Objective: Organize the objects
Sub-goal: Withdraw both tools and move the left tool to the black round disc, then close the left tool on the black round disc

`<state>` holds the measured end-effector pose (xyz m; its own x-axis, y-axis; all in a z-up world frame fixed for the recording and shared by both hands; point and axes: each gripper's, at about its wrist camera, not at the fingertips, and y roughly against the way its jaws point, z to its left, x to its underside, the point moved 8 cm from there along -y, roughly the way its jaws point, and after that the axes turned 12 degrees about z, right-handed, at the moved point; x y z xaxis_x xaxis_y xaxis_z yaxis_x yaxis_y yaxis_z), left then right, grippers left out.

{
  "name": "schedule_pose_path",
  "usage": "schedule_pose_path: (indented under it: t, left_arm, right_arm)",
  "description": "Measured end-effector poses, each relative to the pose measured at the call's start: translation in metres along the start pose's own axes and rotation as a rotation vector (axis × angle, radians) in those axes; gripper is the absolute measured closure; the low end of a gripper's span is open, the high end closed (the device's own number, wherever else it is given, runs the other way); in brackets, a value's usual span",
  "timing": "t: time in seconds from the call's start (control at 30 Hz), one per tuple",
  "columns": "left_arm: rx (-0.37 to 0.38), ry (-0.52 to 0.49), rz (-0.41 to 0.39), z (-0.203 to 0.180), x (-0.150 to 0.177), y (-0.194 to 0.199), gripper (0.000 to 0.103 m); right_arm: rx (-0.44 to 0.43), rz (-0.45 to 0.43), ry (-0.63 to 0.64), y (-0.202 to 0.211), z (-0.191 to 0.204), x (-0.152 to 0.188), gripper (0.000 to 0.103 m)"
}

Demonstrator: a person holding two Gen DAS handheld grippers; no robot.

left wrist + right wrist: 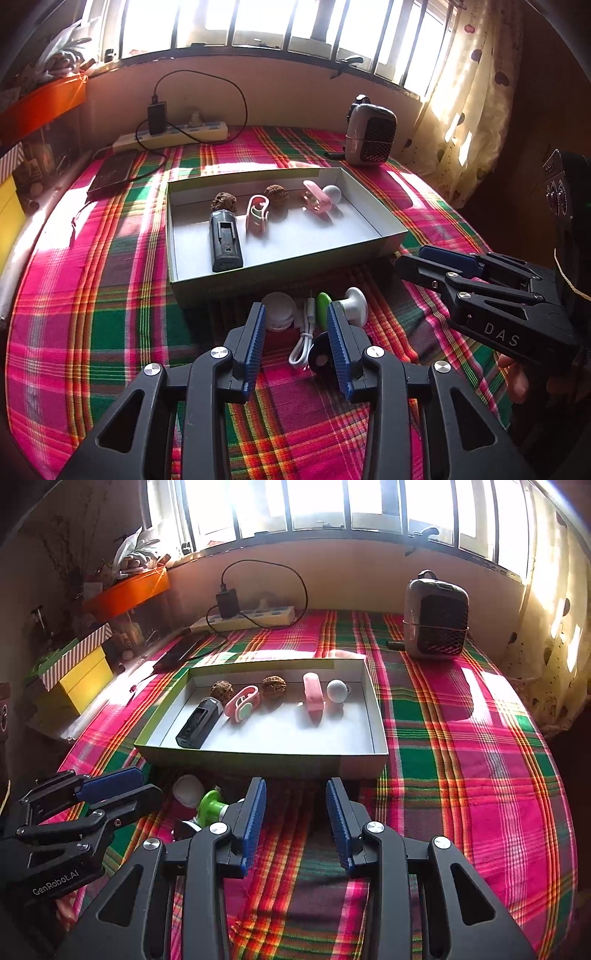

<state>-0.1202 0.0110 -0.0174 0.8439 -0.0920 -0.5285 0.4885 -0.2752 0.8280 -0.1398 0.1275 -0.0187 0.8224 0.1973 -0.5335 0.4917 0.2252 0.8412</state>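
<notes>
The shallow box (391, 236) lies mid-cloth, holding a black device (225, 240) at its 8 o'clock, two walnuts (276, 194), two pink clips (256, 218) and a white ball (331, 194). At the box's 6 o'clock lie a white cap (280, 310), white cable (303, 347) and green piece (322, 308). The left gripper (297, 332) stands parted, empty, above them. The right gripper (295, 812), at 3 o'clock, gapes empty over the plaid cloth (480, 775).

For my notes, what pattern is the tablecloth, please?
Pink, green and orange plaid tablecloth, clearest in the right wrist view.
</notes>
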Motion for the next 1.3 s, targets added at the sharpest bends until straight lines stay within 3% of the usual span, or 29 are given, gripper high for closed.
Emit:
schedule_pose_path:
  t: [0.47, 0.83, 1.3]
  left_arm:
    - [0.097, -0.024, 0.036, -0.013, 0.017, -0.021, 0.069]
    - [0.039, -0.074, 0.014, -0.023, 0.014, -0.020, 0.069]
    - [0.063, -0.110, 0.065, -0.042, 0.020, -0.032, 0.069]
  right_arm:
    - [-0.055, 0.018, -0.060, -0.001, -0.012, 0.035, 0.067]
    - [-0.040, 0.028, -0.098, -0.003, -0.029, 0.041, 0.066]
    - [-0.038, 0.030, -0.129, -0.004, -0.040, 0.045, 0.066]
